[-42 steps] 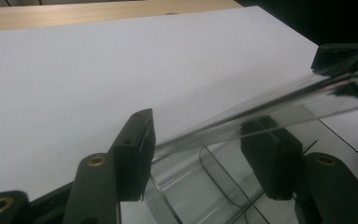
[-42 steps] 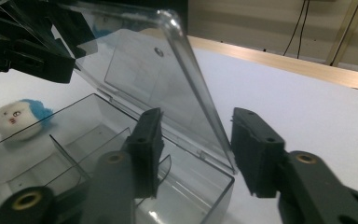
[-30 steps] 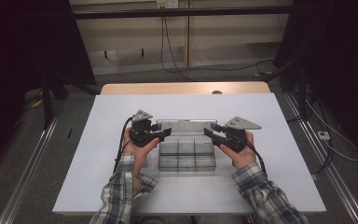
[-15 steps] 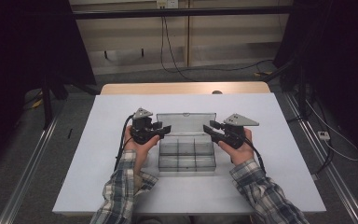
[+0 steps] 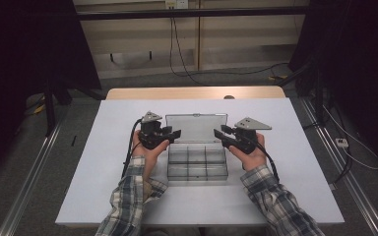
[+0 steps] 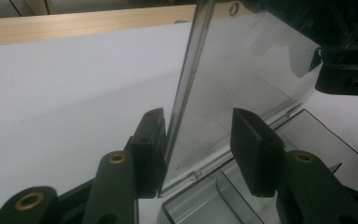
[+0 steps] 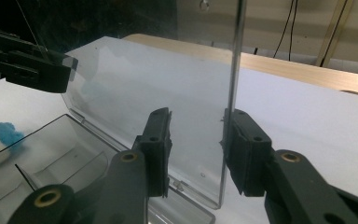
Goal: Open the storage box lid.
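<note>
White table (image 5: pixel 103 162), left gripper (image 5: pixel 173 133) and right gripper (image 5: pixel 220 134) level, facing inward, each part-open astride raised clear lid (image 5: pixel 195 128).

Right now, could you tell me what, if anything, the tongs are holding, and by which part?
Neither clamps anything. The clear box's raised lid stands between both pairs of jaws: its left edge touches one pad of the left tongs, its right edge one pad of the right tongs.

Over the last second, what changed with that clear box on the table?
The lid of the clear box swung up from nearly shut to standing upright, with the left gripper and right gripper at its two side edges. The left jaws have just been closing, the lid edge between them. The box base and hands barely shifted.
</note>
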Available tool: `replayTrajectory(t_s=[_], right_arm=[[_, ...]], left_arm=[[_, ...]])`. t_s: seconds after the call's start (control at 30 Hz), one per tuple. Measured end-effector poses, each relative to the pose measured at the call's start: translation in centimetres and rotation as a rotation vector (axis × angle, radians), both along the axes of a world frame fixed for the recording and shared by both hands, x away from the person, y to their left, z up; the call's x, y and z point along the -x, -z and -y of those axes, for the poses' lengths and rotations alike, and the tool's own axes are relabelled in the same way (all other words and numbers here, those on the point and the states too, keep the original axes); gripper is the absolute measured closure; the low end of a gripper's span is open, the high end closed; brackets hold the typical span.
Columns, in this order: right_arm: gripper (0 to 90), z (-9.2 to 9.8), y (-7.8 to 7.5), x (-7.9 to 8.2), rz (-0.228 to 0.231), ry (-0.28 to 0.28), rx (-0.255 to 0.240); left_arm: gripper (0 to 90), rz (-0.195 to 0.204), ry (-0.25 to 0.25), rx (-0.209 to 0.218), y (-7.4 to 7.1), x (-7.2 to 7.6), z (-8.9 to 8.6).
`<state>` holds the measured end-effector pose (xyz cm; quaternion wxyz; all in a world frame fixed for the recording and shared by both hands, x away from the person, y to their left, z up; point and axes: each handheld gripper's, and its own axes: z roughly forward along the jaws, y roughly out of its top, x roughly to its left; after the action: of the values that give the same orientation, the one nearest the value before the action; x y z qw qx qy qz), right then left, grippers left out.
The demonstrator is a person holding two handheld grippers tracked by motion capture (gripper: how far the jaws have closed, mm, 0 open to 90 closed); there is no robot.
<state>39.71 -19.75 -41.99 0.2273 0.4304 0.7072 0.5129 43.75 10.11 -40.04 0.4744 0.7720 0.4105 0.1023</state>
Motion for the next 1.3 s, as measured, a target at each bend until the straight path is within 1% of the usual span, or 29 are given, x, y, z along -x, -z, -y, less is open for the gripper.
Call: replayTrajectory(t_s=[0.13,0.27,0.47,0.57,0.63,0.7,0.77,0.87,0.93,1.07,1.3], right_arm=[[60.7,-0.1,0.0,-0.3,-0.011,0.002,-0.003],[60.3,-0.1,0.0,-0.6,-0.016,0.004,-0.005],[60.3,-0.1,0.1,-0.9,-0.021,0.009,-0.009],[60.5,-0.2,0.1,-1.1,-0.02,0.015,-0.012],[60.5,-0.2,0.1,-1.2,-0.025,0.017,-0.014],[60.5,-0.2,0.2,-1.3,-0.026,0.022,-0.019],[60.6,-0.2,0.2,-1.4,-0.033,0.023,-0.024],[60.6,-0.2,0.4,-1.6,-0.031,0.024,-0.026],[60.6,-0.2,0.4,-1.6,-0.029,0.027,-0.024],[60.4,-0.2,0.5,-1.8,-0.03,0.031,-0.027],[59.7,-0.3,0.8,-2.1,-0.035,0.039,-0.033]], left_arm=[[55.6,0.001,-0.006,0.005,0.1,-0.2,0.1],[55.6,0.005,-0.013,-0.002,0.2,-0.5,0.2],[55.2,0.009,-0.02,-0.006,0.3,-0.7,0.3],[55.3,0.004,-0.026,-0.001,0.3,-0.8,0.4],[55.3,0.009,-0.029,-0.009,0.4,-0.9,0.5],[55.4,0.01,-0.032,-0.005,0.5,-1.0,0.5],[55.6,0.009,-0.028,-0.011,0.5,-1.0,0.5],[55.6,0.013,-0.036,-0.007,0.7,-1.1,0.6],[55.3,0.015,-0.035,-0.012,0.7,-1.2,0.7],[55.2,0.015,-0.04,-0.004,0.9,-1.4,0.7],[53.6,0.015,-0.046,-0.014,1.1,-1.7,0.9]])
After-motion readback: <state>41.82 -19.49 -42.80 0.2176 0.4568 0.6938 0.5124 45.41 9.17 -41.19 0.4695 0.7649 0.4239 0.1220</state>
